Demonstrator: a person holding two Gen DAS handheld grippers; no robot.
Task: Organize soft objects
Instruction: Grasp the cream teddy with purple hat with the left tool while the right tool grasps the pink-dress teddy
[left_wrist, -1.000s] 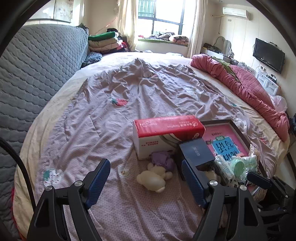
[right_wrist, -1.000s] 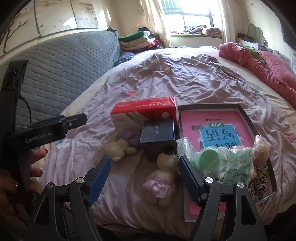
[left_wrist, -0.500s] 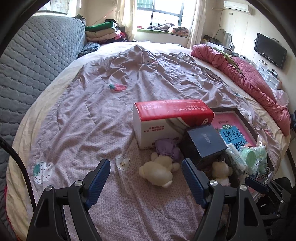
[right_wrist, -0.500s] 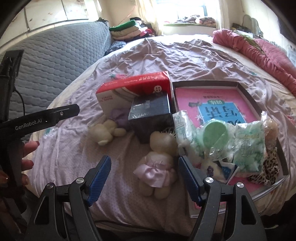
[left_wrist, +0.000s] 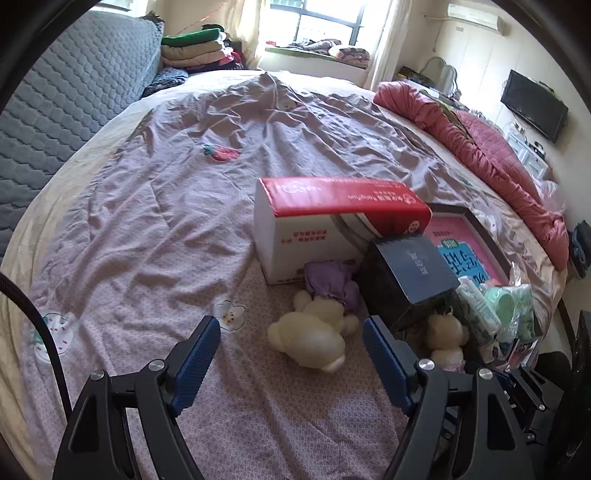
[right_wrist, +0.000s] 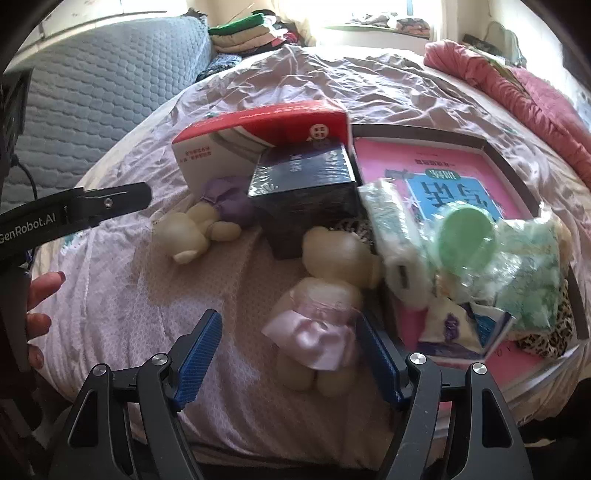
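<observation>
Now, against a second ago:
Left gripper (left_wrist: 291, 347): lower and nearer the bed, fingers spread wide as before, empty.
Cream plush bear in a purple dress (left_wrist: 314, 325): larger in left view, lying on the lilac bedspread (left_wrist: 147, 229) just ahead of the open fingers, beside the red-and-white tissue box (left_wrist: 314, 221).
Right gripper (right_wrist: 288, 354): lower too, fingers equally wide, gripping nothing.
Cream plush bear in a pink satin skirt (right_wrist: 321, 306): closer than before, between the right fingers but not pressed, touching the dark blue box (right_wrist: 303, 184).
Pink-lined tray (right_wrist: 517, 170): place unchanged, packets piled inside.
</observation>
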